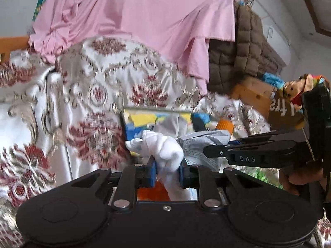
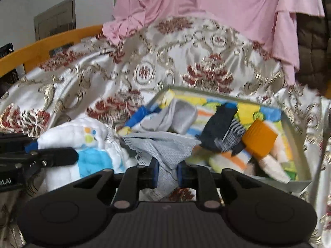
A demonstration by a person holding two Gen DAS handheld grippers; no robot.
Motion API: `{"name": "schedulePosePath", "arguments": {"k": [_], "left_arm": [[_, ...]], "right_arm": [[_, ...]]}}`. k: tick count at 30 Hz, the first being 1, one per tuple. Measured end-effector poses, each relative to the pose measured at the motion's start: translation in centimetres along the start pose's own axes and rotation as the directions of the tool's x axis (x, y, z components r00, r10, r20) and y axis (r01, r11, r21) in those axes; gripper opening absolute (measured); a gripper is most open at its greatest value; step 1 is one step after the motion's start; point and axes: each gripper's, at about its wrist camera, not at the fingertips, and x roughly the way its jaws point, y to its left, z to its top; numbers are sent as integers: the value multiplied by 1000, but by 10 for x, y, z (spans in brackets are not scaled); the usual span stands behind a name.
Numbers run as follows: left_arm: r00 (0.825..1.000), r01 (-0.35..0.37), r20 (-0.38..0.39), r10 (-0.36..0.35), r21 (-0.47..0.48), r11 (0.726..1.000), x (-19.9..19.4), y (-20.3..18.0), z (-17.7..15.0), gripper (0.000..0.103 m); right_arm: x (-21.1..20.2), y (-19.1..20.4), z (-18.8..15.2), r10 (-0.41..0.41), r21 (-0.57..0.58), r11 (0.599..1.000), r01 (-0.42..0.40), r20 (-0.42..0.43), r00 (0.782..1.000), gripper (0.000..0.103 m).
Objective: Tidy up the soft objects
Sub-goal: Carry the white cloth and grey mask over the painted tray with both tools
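Note:
My left gripper [image 1: 167, 172] is shut on a white quilted cloth [image 1: 163, 146], its blue pads pressing the bunched fabric from both sides. In the right wrist view that white cloth [image 2: 91, 144] shows a blue patch and coloured dots, with the left gripper [image 2: 53, 148] at the left edge. My right gripper [image 2: 167, 171] is shut on a grey mesh cloth [image 2: 163, 146], which spreads out ahead of the pads. The right gripper [image 1: 215, 146] comes in sideways from the right, with the grey mesh cloth [image 1: 202, 138] touching the white one. Both cloths hang just in front of an open box [image 2: 298, 144].
The box holds a grey sock [image 2: 180, 115], a dark sock [image 2: 221, 128] and an orange roll [image 2: 258, 140] on a colourful towel. Around it lies a floral bedspread [image 1: 93, 72]. A pink garment [image 1: 134, 10] and a brown quilted jacket [image 1: 248, 51] hang behind. A plush toy [image 1: 289, 103] sits right.

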Motion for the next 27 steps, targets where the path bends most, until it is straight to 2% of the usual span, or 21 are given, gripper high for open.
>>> {"name": "schedulePosePath", "arguments": {"k": [6, 12, 18, 27], "left_arm": [[994, 14, 105, -18, 29, 999, -3, -4, 31, 22], [988, -13, 154, 6, 46, 999, 35, 1, 66, 22], [989, -30, 144, 26, 23, 999, 91, 6, 90, 22], [996, -43, 77, 46, -35, 998, 155, 9, 93, 22]], "right_arm": [[-24, -11, 25, -15, 24, 1000, 13, 88, 996, 20], [-17, -31, 51, -40, 82, 996, 28, 145, 989, 20], [3, -51, 72, -84, 133, 989, 63, 160, 984, 20], [37, -71, 84, -131, 173, 979, 108, 127, 983, 20]]}}
